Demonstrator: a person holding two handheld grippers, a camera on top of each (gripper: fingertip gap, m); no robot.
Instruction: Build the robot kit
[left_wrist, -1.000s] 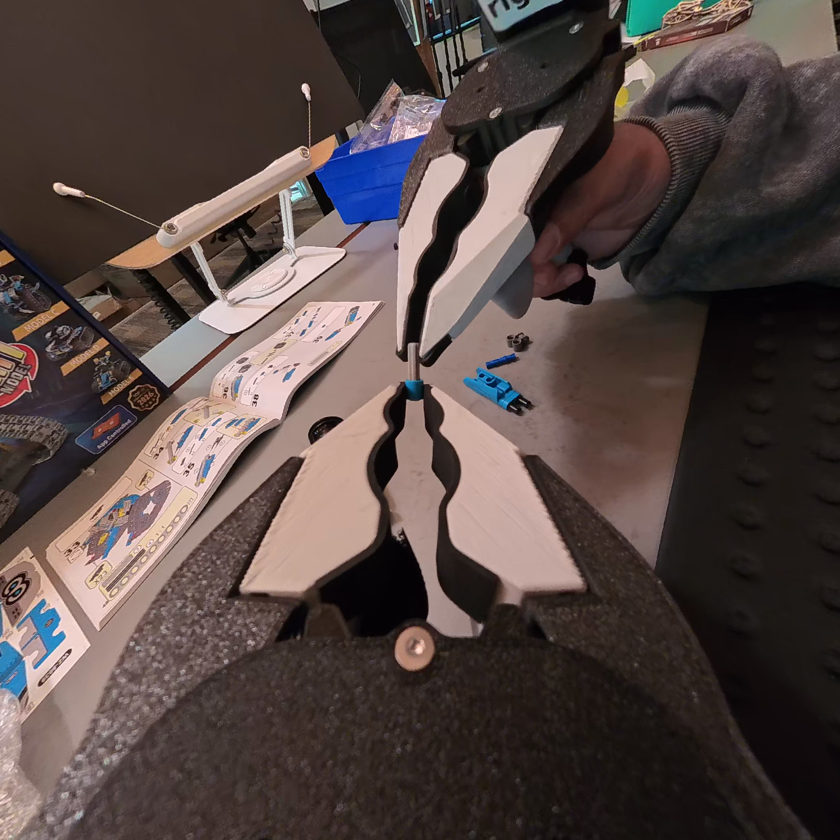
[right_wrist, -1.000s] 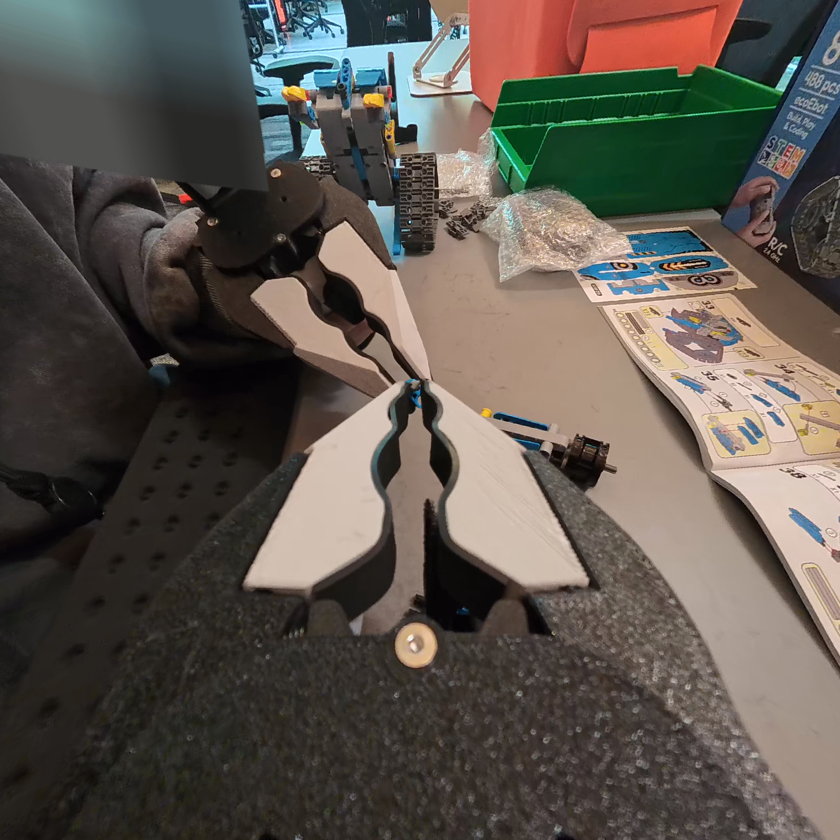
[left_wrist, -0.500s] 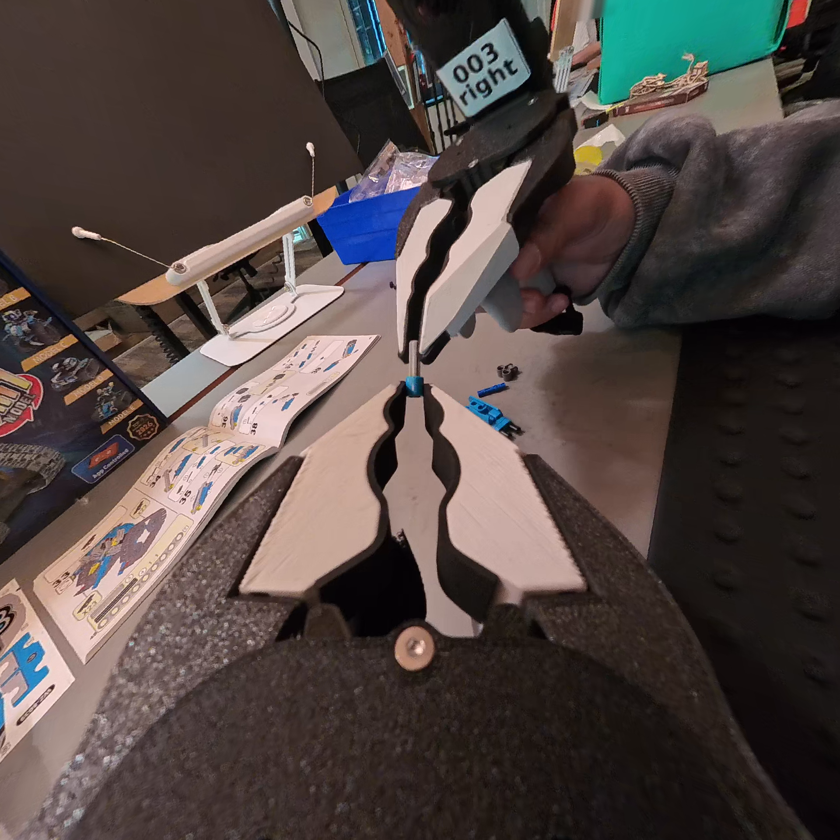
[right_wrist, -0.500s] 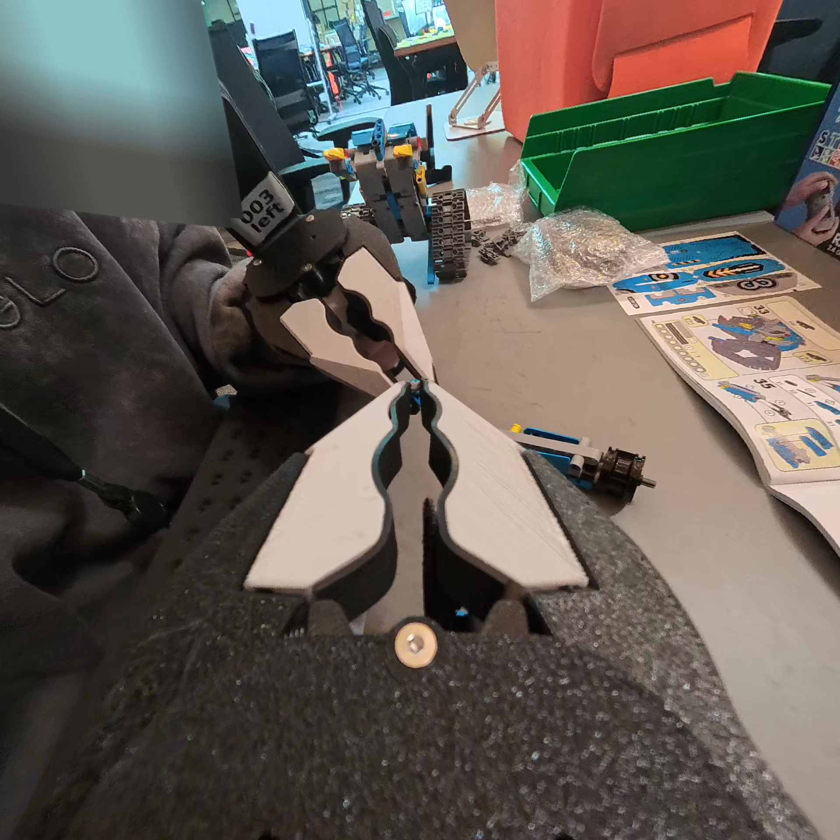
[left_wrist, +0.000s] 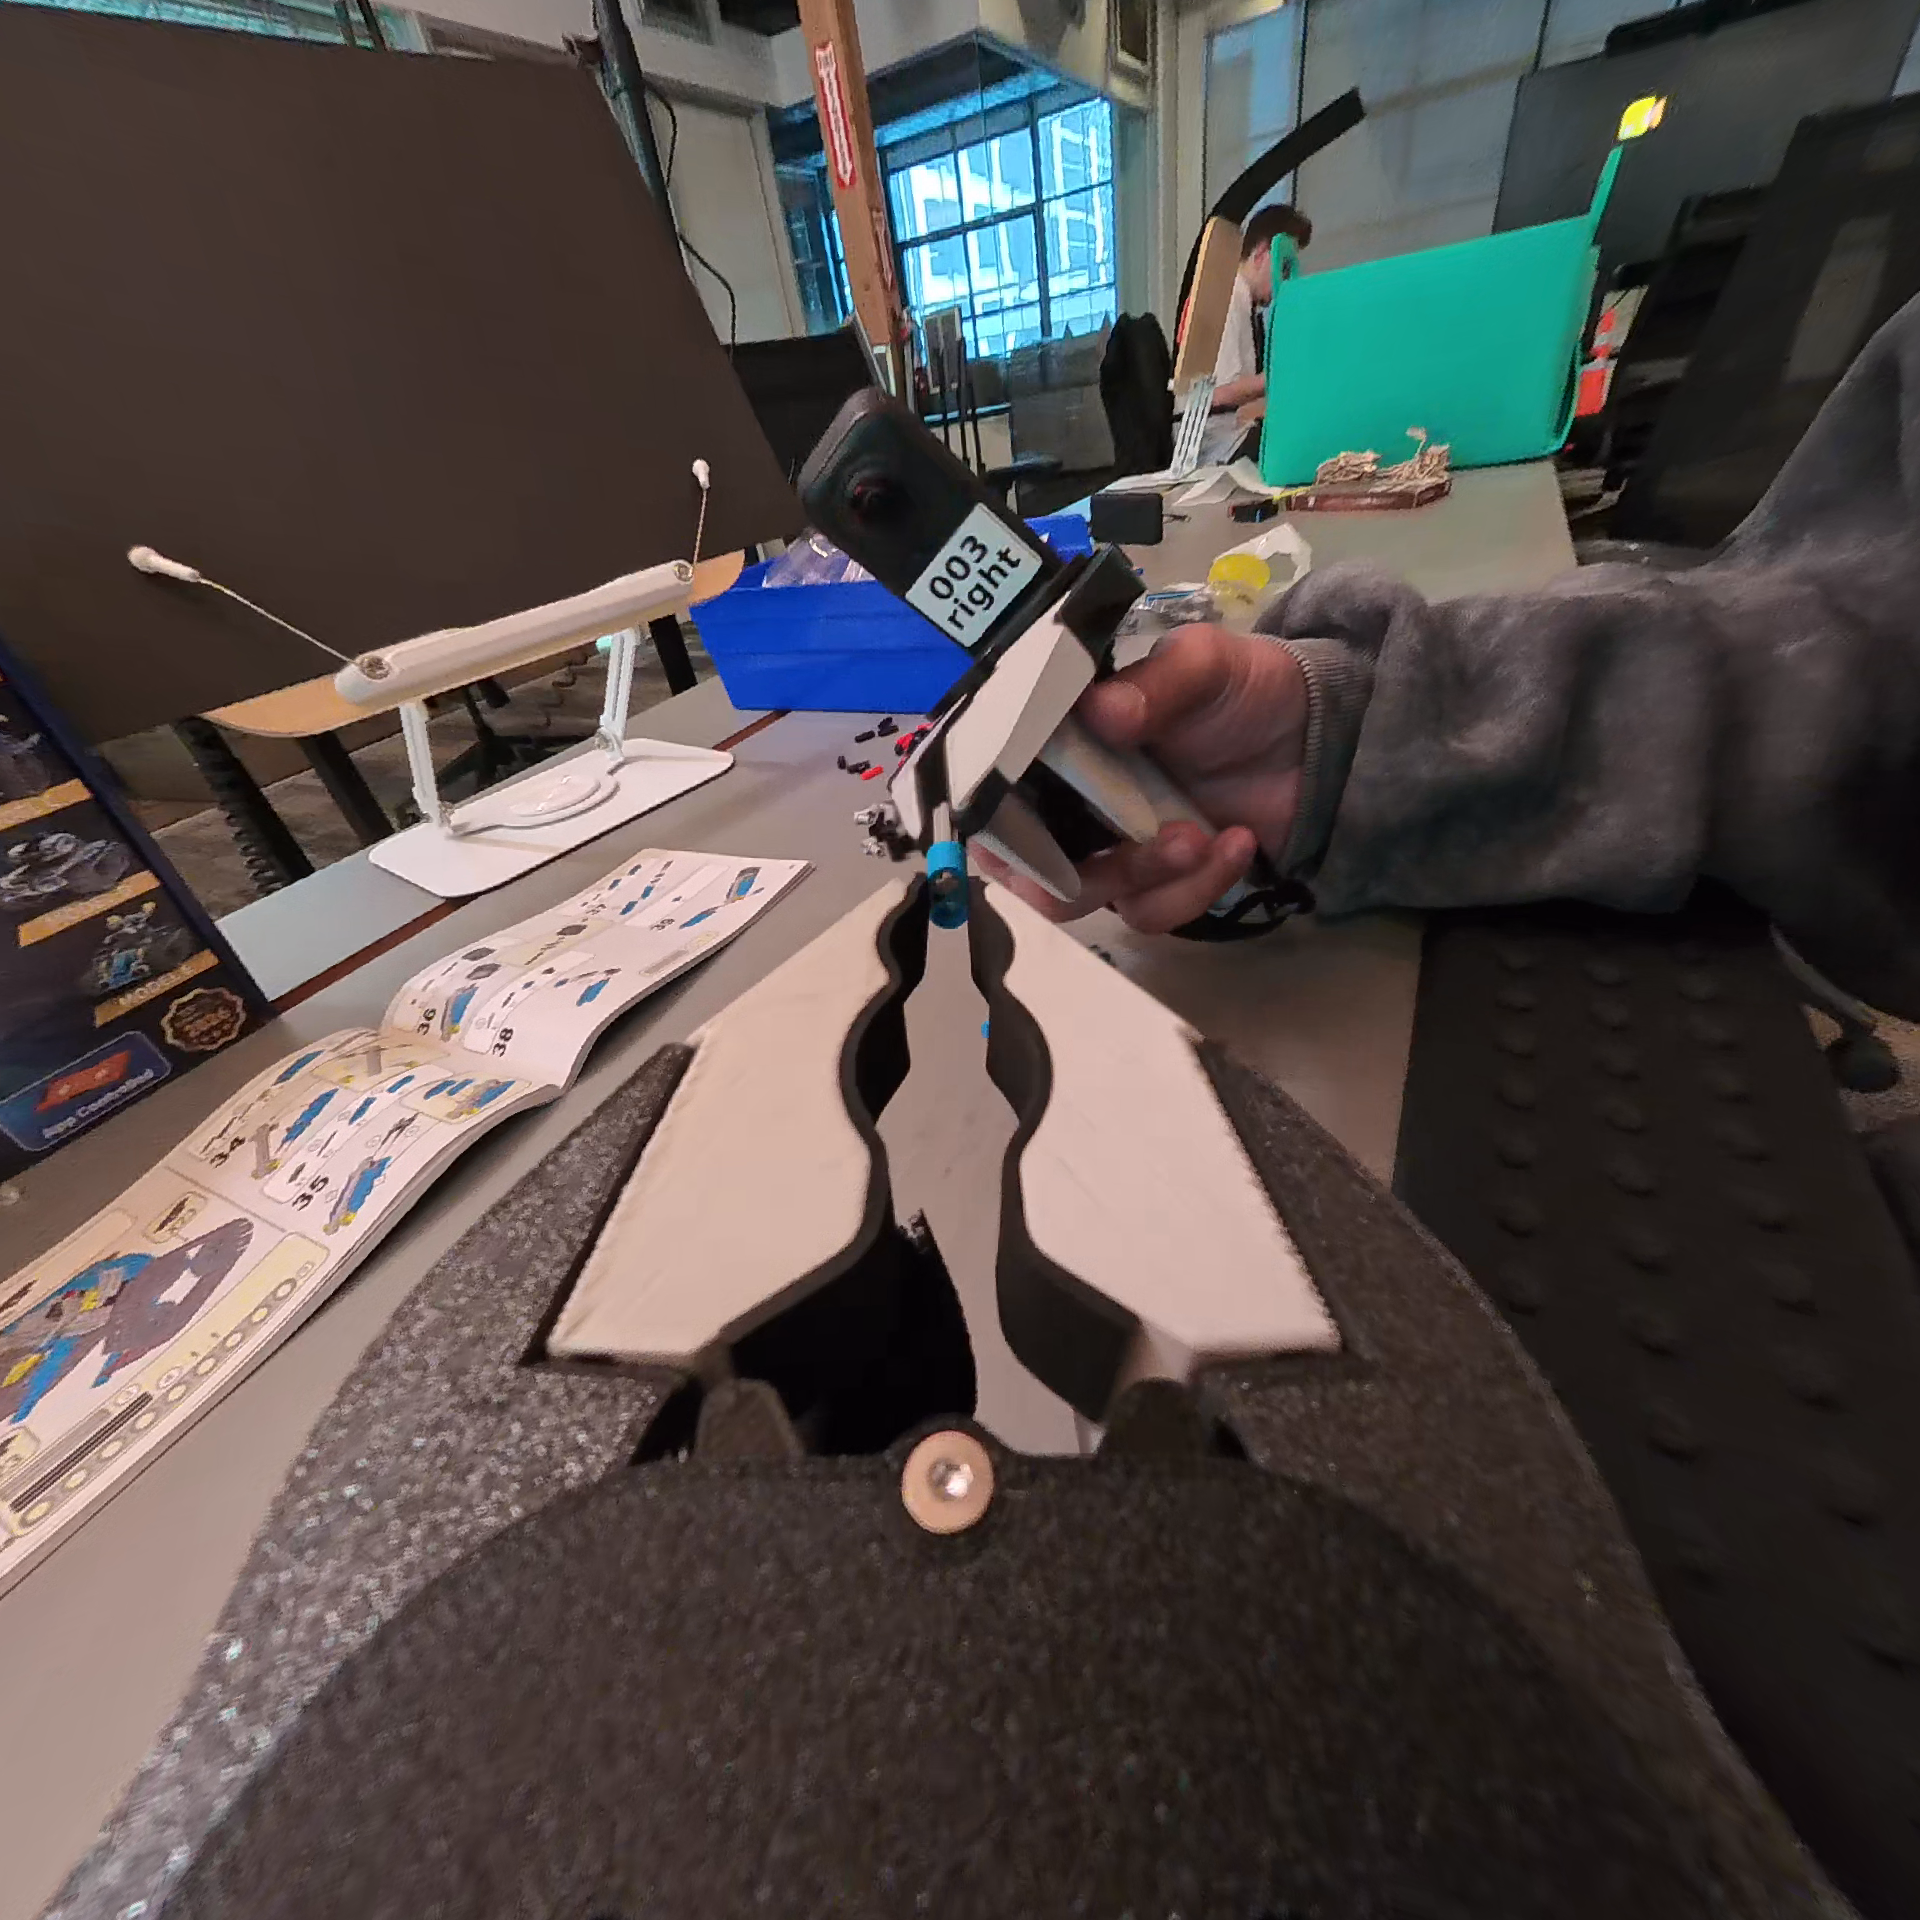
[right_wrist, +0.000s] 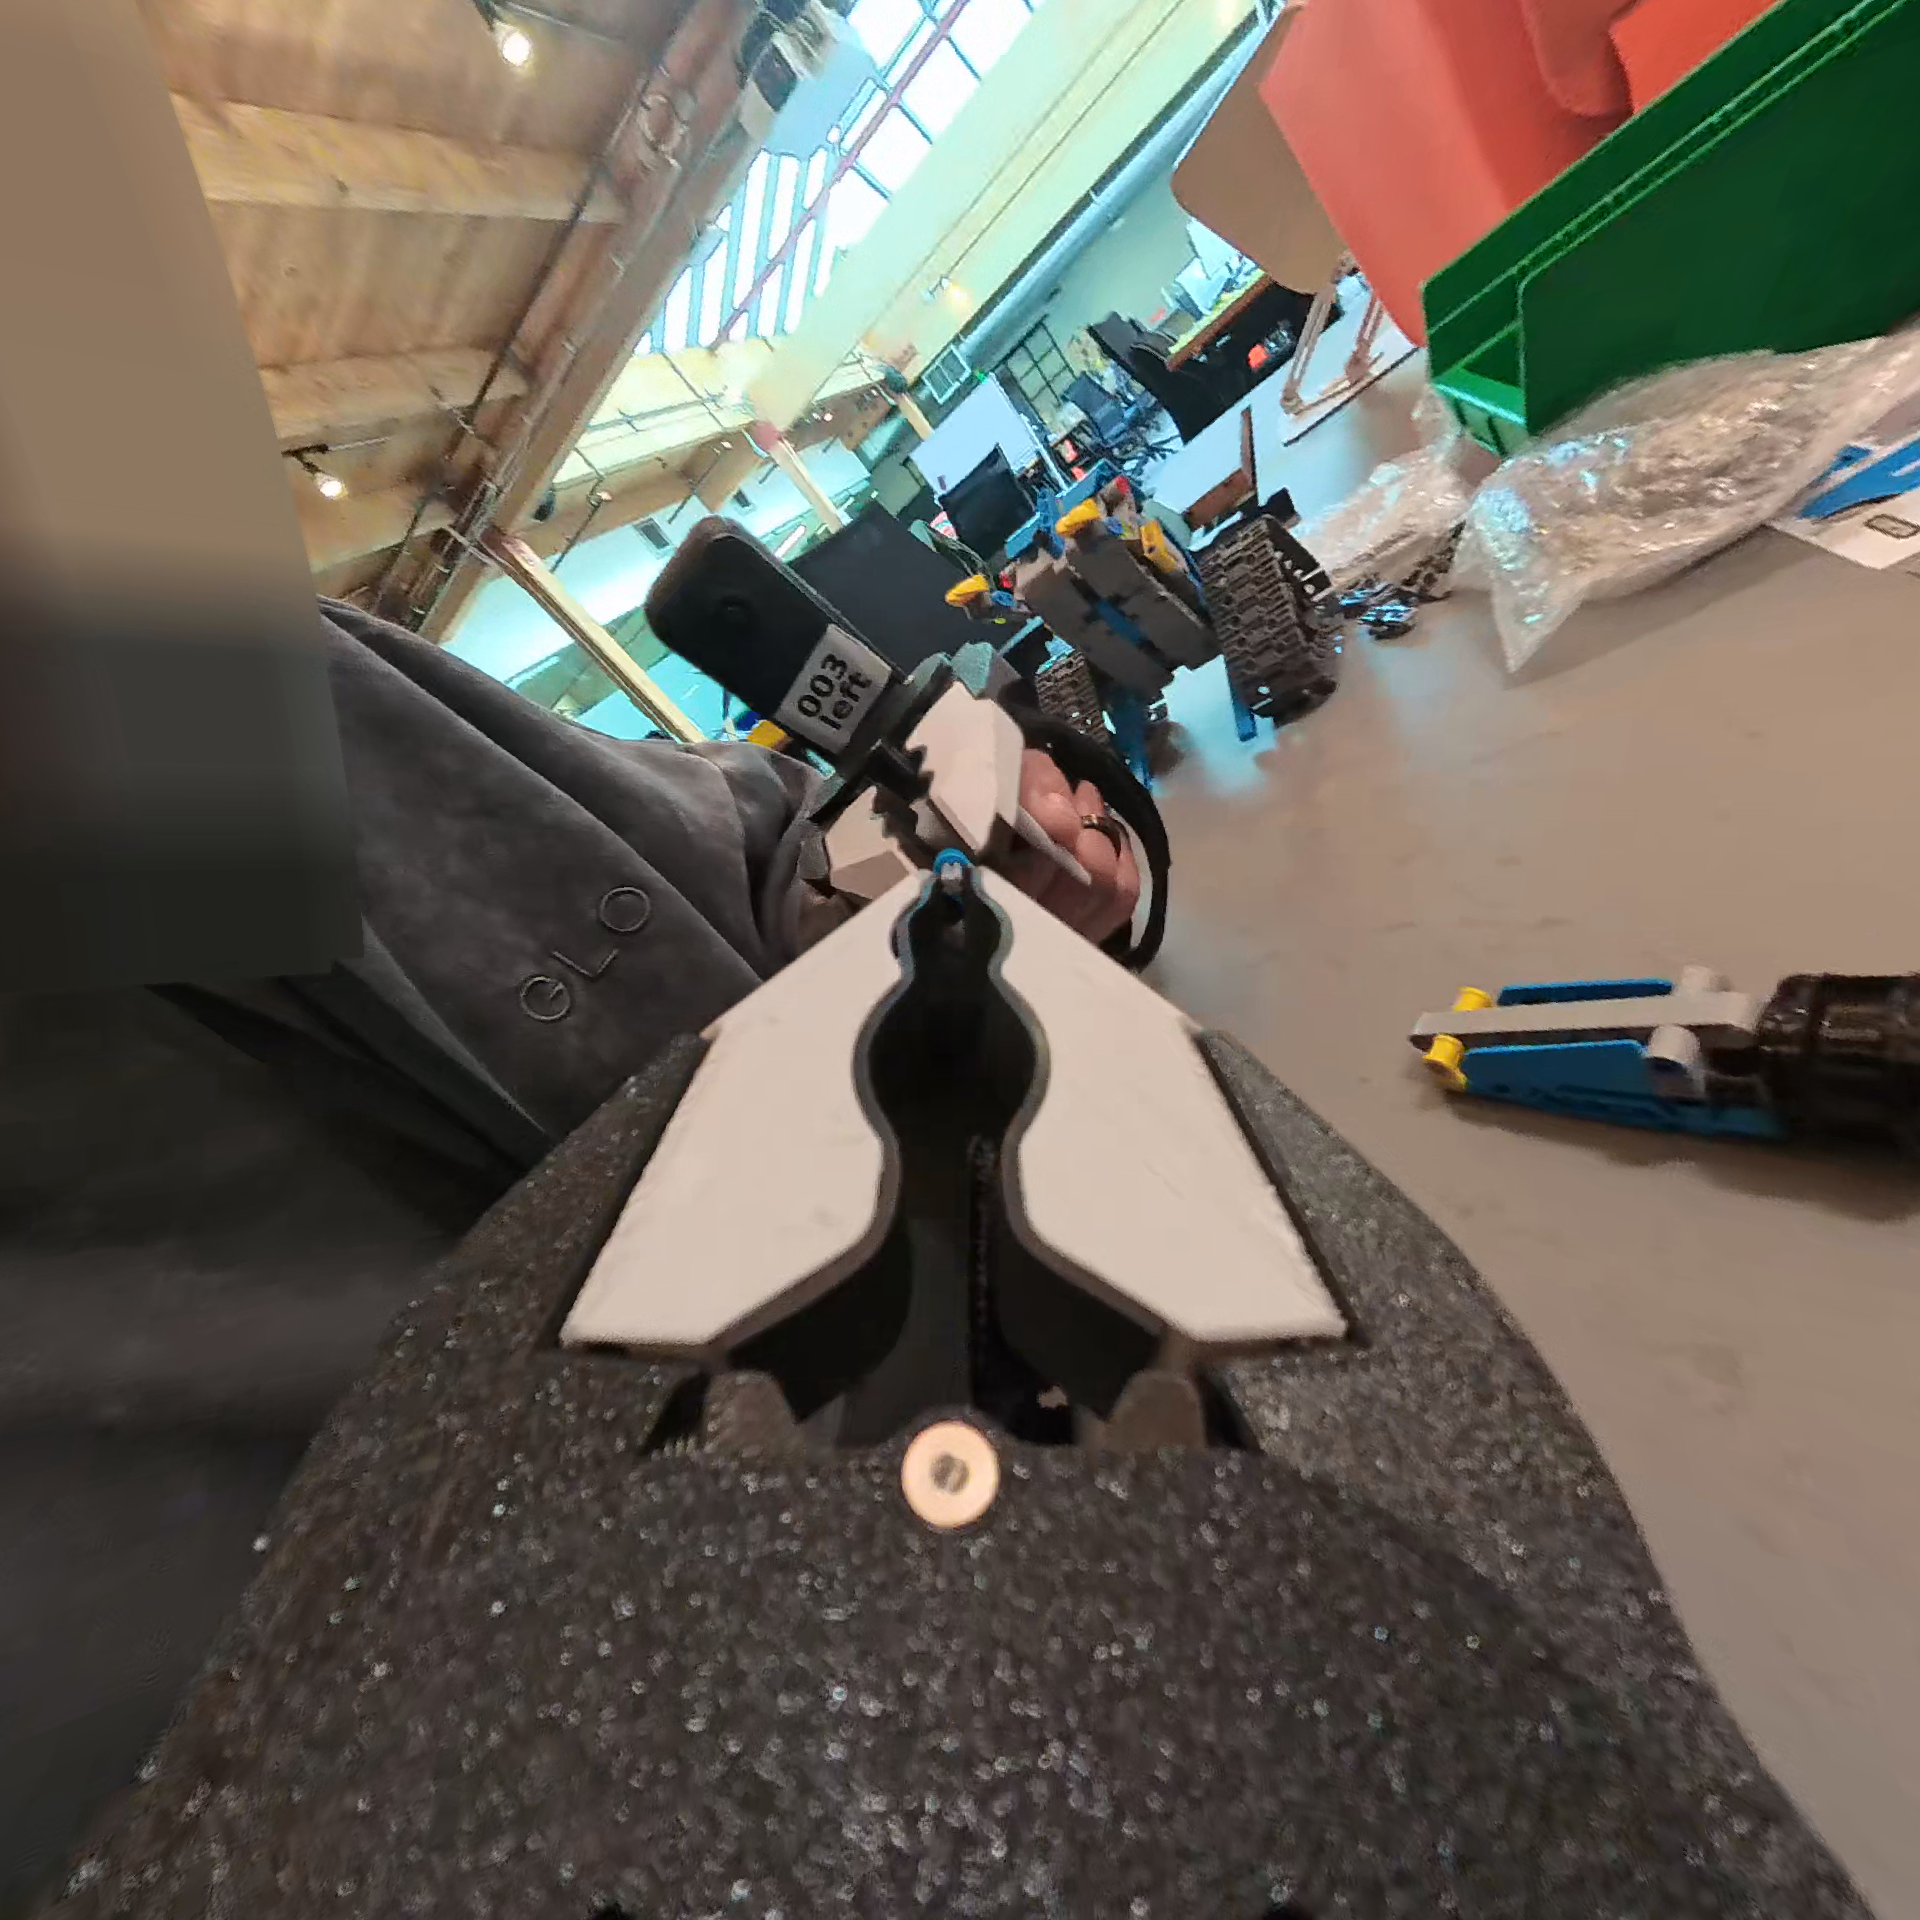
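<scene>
My left gripper (left_wrist: 943, 906) is shut on a small blue bush (left_wrist: 945, 879), held up above the grey table (left_wrist: 1278, 997). My right gripper (right_wrist: 951, 885) is shut on a short grey axle (right_wrist: 951, 878) that sits in the same bush (right_wrist: 950, 860). The two grippers meet tip to tip. The right gripper shows in the left wrist view (left_wrist: 932, 831), held by a hand in a grey sleeve. The left gripper shows in the right wrist view (right_wrist: 925, 831). Most of the axle is hidden between the tips.
An open instruction booklet (left_wrist: 468, 1049), a white stand (left_wrist: 540, 790), a blue bin (left_wrist: 831, 644) and a black studded mat (left_wrist: 1662, 1195) lie around. A blue and grey assembly (right_wrist: 1621, 1060), a tracked model (right_wrist: 1143, 613), plastic bags (right_wrist: 1662, 499) and a green bin (right_wrist: 1714, 239) are on the right. Both grippers' tips are close together, under 4 cm apart.
Both grippers have risen from the table and tilted up, still tip to tip. The grey axle length showing between the tips has shrunk, and the bush now sits against the right gripper's tips.
</scene>
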